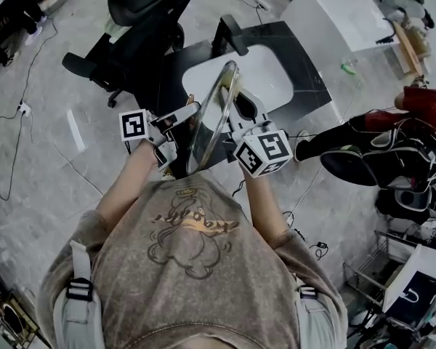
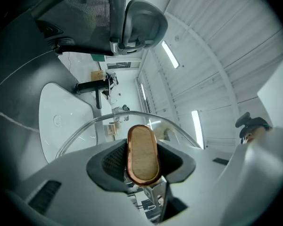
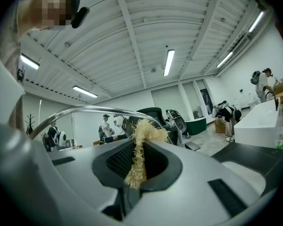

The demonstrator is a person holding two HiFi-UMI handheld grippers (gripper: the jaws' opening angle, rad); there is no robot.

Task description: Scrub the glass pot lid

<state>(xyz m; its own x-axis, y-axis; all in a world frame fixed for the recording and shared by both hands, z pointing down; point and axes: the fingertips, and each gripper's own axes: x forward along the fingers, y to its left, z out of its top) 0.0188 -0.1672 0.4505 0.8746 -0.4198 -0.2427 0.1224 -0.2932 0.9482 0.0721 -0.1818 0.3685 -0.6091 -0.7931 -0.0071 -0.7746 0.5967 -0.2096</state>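
Observation:
The glass pot lid [image 1: 212,115] stands on edge between my two grippers, above the sink. My left gripper [image 1: 187,116] is shut on the lid's knob, a wooden oval with a copper rim [image 2: 143,154]. The lid's metal rim [image 2: 132,114] arcs just beyond the left gripper [image 2: 143,161]. My right gripper [image 1: 241,120] is on the lid's other side. The right gripper [image 3: 139,166] is shut on a straw-coloured fibre scrubber [image 3: 140,140]. The scrubber's frayed tip rises close to the lid's rim [image 3: 85,109]; whether it touches the glass I cannot tell.
A white sink basin [image 1: 265,75] is set in a black countertop [image 1: 305,71] below the lid, with a black tap [image 1: 229,31] behind it. A black office chair [image 1: 142,13] stands at the back left and a white table [image 1: 341,13] at the back right. A person in red [image 1: 421,107] sits to the right.

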